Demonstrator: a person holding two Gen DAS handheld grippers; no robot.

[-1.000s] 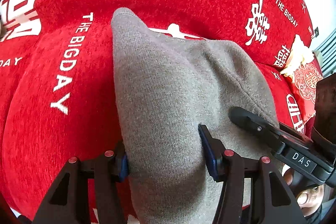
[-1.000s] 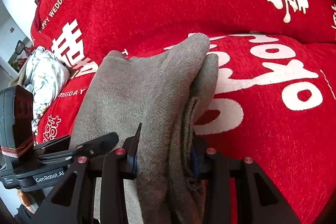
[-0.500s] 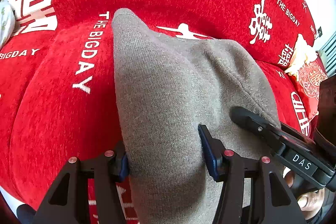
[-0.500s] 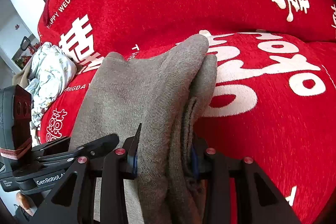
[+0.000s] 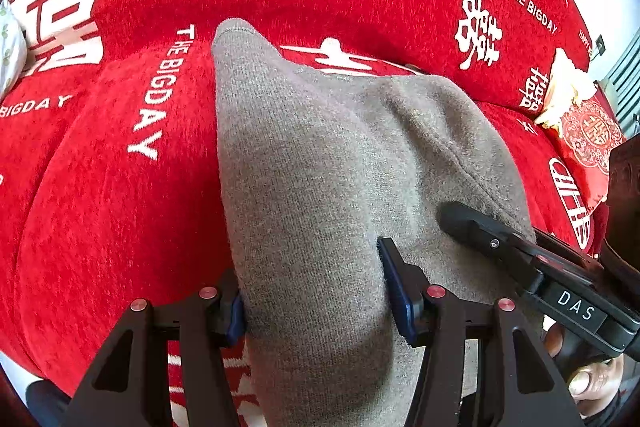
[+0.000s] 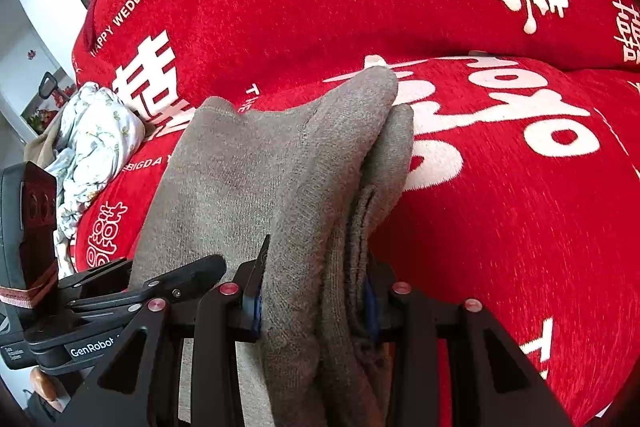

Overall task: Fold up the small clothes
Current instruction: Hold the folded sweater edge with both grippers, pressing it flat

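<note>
A grey knit garment [image 5: 320, 167] is held up over the red sofa between both grippers. My left gripper [image 5: 316, 291] is shut on a thick fold at its near left edge. My right gripper [image 6: 312, 299] is shut on several bunched layers of the same garment [image 6: 248, 171] at its right edge. Each gripper shows in the other's view: the right one [image 5: 520, 259] at lower right, the left one [image 6: 132, 303] at lower left. The garment's far end points toward the sofa back.
The red sofa cover [image 5: 120, 207] with white lettering fills both views. A pale floral cloth pile [image 6: 92, 147] lies at the sofa's left end. A red and gold cushion [image 5: 588, 135] sits at the right end.
Both grippers have drawn back and up a little with the garment still held. More of the sofa seat and the floral cloth pile have come into view.
</note>
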